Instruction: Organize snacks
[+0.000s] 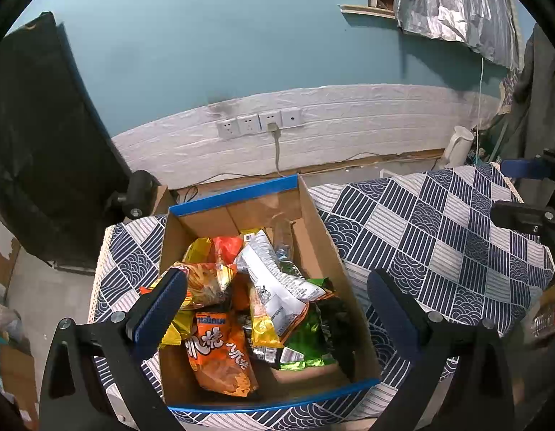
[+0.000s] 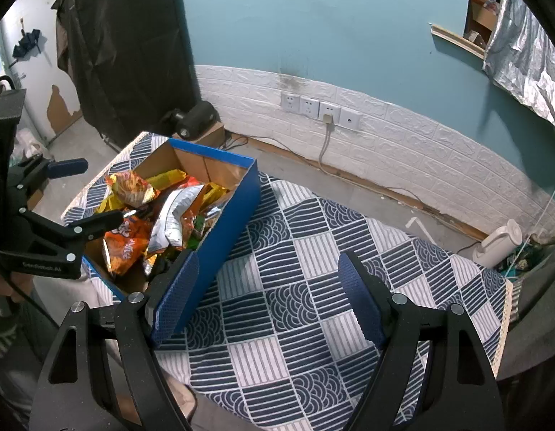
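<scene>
Crinkly foil snack bags (image 1: pixel 241 309) fill the blue-edged cardboard box (image 1: pixel 322 237) between the left gripper (image 1: pixel 277 305)'s spread jaws; the right gripper (image 2: pixel 268 287), jaws spread, hovers over the quilted patterned cloth (image 2: pixel 313 251), with the box beyond its left jaw.

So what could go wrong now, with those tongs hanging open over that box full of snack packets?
1. The packets lie heaped and overlapping, so the left tongs might pinch two at once, say the orange bag with the white one beside it.
2. The box sits near the table's left edge; a nudge could shove it off.
3. The right tongs hang close by the box wall and might bump it.
</scene>
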`<state>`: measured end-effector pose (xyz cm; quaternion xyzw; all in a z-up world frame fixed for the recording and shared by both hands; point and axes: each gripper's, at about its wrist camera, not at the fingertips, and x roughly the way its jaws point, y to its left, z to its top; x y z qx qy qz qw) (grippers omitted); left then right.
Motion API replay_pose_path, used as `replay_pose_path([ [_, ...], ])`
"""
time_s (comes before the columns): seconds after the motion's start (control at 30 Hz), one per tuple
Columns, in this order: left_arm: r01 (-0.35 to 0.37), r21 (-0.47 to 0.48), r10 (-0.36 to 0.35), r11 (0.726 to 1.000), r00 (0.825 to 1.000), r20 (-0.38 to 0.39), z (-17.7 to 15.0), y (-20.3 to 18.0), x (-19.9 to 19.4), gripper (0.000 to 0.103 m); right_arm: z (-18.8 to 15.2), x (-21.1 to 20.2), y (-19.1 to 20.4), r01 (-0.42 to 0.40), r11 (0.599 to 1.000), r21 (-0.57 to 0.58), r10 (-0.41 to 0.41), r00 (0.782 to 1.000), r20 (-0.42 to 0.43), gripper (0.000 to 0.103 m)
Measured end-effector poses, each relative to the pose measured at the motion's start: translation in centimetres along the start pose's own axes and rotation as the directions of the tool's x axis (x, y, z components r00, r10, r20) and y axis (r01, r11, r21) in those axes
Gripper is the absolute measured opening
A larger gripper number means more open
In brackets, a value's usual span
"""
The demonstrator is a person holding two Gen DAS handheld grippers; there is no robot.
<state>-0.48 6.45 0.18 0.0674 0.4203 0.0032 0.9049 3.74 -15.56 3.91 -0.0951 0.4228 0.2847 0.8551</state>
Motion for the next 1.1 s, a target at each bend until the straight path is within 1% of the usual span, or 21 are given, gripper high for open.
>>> replay_pose_path([
  [0.2,0.006,0.005,-0.006,1.0,1.0,-0.003,-0.08,-0.26,-0.07,0.101,0.0,-0.01,-0.06,-0.001,1.0,0.0,0.001,1.0,-0.001,0.08],
  [0.73,-0.015,0.007,0.015,1.0,1.0,-0.013,-0.19,-0.15,0.0,0.101,-0.02,-0.06,-0.04,0.001,1.0,0.0,-0.001,1.0,0.001,0.08],
  [1.1,-0.005,0.019,0.005,1.0,1.0,-0.018,-0.37,-0.58,0.06,0.101,-0.02,-0.05,0.02,0.0,1.0,-0.001,0.0,1.0,0.002,0.08],
])
